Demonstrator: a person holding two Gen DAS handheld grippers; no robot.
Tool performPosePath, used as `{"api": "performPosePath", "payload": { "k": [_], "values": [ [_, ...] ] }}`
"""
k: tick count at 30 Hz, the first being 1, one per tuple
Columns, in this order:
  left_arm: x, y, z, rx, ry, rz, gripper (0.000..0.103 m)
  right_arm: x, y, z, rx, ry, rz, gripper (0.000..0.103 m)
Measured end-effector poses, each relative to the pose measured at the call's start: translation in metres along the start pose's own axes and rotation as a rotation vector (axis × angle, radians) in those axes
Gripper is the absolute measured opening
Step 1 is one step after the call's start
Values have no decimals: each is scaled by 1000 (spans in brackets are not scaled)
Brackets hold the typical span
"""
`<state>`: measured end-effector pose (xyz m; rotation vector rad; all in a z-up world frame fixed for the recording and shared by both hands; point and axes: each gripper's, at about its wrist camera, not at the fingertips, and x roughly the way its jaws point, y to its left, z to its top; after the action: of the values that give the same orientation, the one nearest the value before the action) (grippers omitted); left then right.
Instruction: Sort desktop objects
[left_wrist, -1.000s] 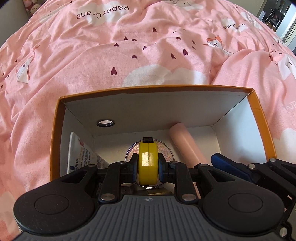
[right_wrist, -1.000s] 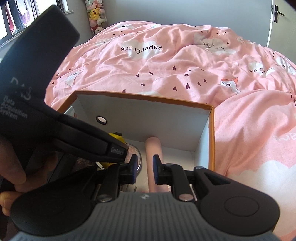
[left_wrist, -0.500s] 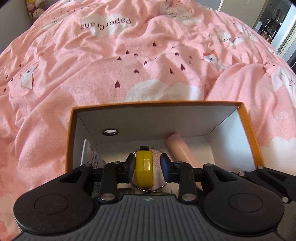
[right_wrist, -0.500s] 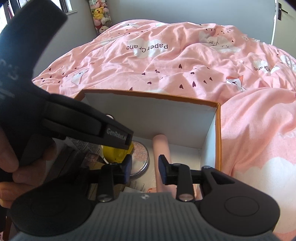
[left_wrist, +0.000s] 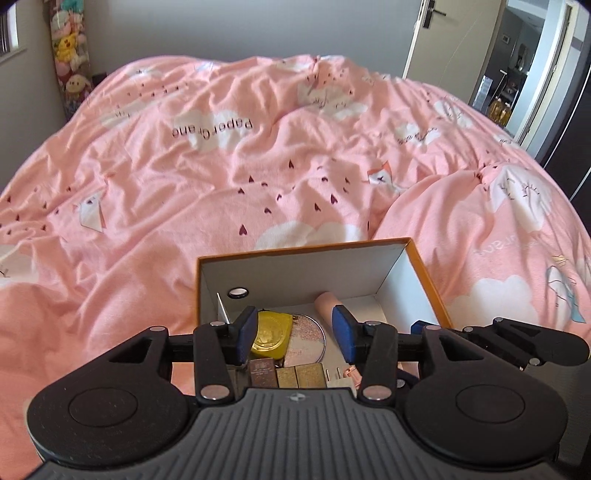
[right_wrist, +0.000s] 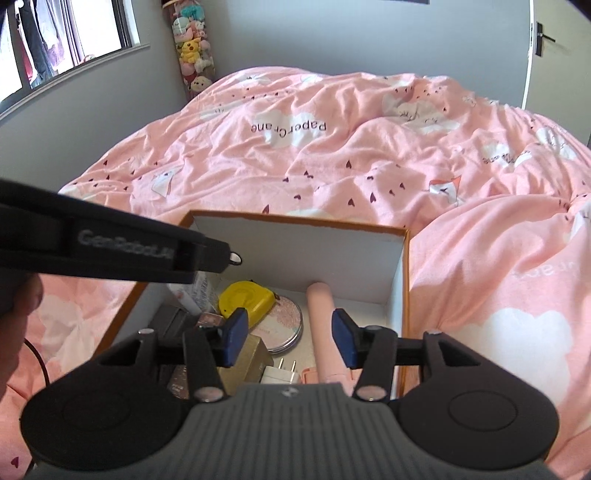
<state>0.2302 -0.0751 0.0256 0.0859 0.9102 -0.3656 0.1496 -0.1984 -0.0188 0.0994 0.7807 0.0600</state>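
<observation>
Sorting looks nearly done: yellow tape measure (left_wrist: 271, 334), pink tube (right_wrist: 325, 325) and compact mirror (right_wrist: 284, 328) lie inside the box (left_wrist: 424, 269); both claws, left claw (left_wrist: 295, 334) and right claw (right_wrist: 290, 334), are opening, empty.

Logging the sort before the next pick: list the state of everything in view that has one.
Left hand-held gripper: jaws opening, nothing gripped.
Right hand-held gripper: jaws opening, nothing gripped.
Orange box: lidless, on the bed.
Yellow tape measure: lying flat in the box.
Round pink compact: closed, flat.
Pink tube: lying on its side.
White plug: unplugged, prongs pointing up.
</observation>
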Motion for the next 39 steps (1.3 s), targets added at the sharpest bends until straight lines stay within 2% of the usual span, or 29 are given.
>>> {"api": "performPosePath", "payload": {
  "k": [12,19,24,30,39],
  "values": [
    [-88,-4,-46,64,-181,24,68,-87,27,-12,19,-150,14,63],
    [-116,-4,-90,36,-325,68,73,-117,36,-46,40,-215,3,64],
    [-118,-8,-120,25,-388,114,74,-118,39,-76,32,-208,-22,64],
    [-108,-15,-150,45,-388,150,76,-111,38,-103,31,-184,-66,64],
    [-85,-14,-168,2,-297,157,77,-103,26,-121,66,-155,-89,65]
  ]
}}
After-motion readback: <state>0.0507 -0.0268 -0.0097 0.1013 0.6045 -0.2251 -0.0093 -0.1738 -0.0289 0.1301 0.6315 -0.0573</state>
